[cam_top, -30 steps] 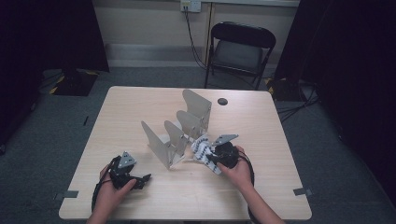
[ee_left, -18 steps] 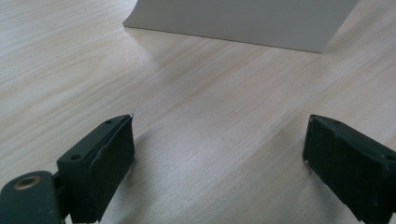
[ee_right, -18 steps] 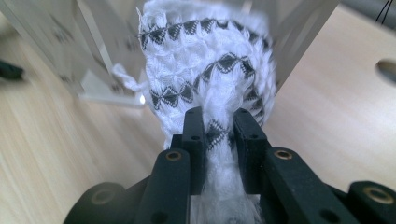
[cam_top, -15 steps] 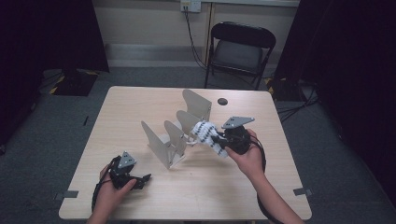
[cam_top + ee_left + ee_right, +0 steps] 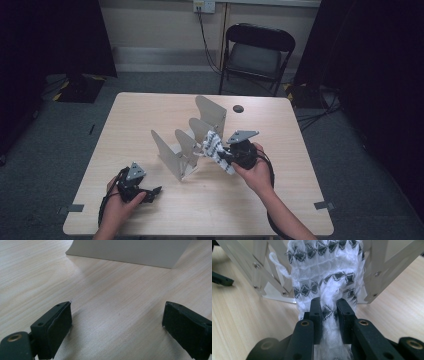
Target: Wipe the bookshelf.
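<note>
Pinching a white knitted cloth with rows of black diamond marks [image 5: 325, 270], the right gripper [image 5: 329, 308] has its two black jaws drawn narrow, with a bunched fold of the fabric pressed between the pads. The cloth is soft and fuzzy, its weave gathered in ridges, and a loose loop of white yarn hangs at one edge. In the high view the cloth [image 5: 216, 150] sits near the middle of the pale wooden table [image 5: 280, 200], held off the surface against the grey metal rack of upright fin-shaped plates [image 5: 187, 142], beside the plates toward the table's far edge. From the right gripper view the rack's riveted crossing bars [image 5: 259, 277] stand just behind the fabric on both sides.

Resting near the table's near left corner, the left gripper [image 5: 134, 185] sits in the person's left hand [image 5: 117, 207], well apart from the cloth. Its own view shows the jaws standing wide, with bare wood grain between the pads and nothing gripped; the foot of one grey plate [image 5: 130, 252] stands ahead. The person's right hand [image 5: 257, 172] carries the right gripper [image 5: 235, 152] at the rack's right side.
</note>
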### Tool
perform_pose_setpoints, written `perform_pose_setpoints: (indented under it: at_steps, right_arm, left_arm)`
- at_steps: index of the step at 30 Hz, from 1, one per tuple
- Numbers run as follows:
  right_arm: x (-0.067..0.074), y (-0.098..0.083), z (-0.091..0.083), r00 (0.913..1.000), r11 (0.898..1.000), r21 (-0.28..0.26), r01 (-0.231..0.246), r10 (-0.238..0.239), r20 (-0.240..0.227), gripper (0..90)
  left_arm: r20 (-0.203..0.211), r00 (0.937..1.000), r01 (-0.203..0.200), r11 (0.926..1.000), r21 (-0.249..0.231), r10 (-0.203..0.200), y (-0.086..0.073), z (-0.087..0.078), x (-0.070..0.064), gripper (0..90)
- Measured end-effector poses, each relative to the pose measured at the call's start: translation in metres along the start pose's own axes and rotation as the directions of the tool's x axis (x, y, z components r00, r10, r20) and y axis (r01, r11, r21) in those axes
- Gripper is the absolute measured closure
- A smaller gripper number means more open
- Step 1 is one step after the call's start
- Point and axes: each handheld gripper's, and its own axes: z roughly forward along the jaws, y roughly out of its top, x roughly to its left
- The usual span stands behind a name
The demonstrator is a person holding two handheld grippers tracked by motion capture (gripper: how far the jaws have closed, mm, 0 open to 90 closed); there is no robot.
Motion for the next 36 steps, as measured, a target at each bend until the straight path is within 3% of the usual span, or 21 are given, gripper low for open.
perform_pose_setpoints:
  at_steps: [22, 30, 36]
  right_arm:
    - [0.013, -0.045, 0.042, 0.9991, 0.995, 0.101, -0.008, 0.012, -0.040, 77.6]
    - [0.011, -0.053, 0.038, 0.9986, 0.995, 0.102, -0.019, 0.024, -0.046, 77.6]
    - [0.005, -0.054, 0.021, 0.9994, 0.996, 0.090, -0.022, 0.025, -0.024, 77.5]
  left_arm:
    - [-0.001, 1.0000, 0.000, 1.0000, 0.000, 0.000, 0.000, 0.000, 0.000, 9.0]
    - [0.000, 1.0000, 0.005, 1.0000, 0.000, -0.005, 0.000, 0.000, 0.000, 9.0]
    - [-0.001, 1.0000, 0.006, 1.0000, 0.000, -0.006, 0.000, 0.000, 0.000, 9.0]
